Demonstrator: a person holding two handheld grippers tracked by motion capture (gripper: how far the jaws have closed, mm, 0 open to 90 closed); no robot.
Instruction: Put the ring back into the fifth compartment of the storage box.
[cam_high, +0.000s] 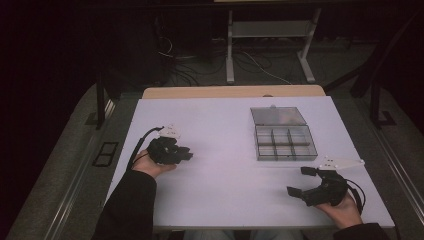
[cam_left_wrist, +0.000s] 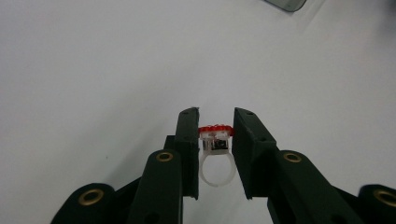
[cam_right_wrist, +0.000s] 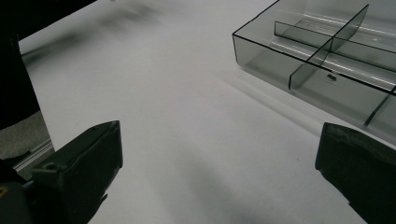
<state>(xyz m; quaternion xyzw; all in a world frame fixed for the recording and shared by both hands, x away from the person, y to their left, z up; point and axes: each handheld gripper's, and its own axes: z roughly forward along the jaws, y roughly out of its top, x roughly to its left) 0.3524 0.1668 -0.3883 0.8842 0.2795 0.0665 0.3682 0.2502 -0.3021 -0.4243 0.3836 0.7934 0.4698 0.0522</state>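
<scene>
Near the worktop's (cam_high: 225, 125) left edge your left gripper (cam_left_wrist: 215, 135) has its jaws clamped on the ring (cam_left_wrist: 215, 156): pickup done. The compartment box (cam_high: 285, 135) toward the right edge awaits it. Your right gripper (cam_high: 305, 182) idles, jaws wide, empty.

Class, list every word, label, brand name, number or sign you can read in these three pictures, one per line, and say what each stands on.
None: no readable text on the compartment box, the ring held in the left gripper, the right gripper or the white table.
Any small marks are too blurred and dim to tell.
</scene>
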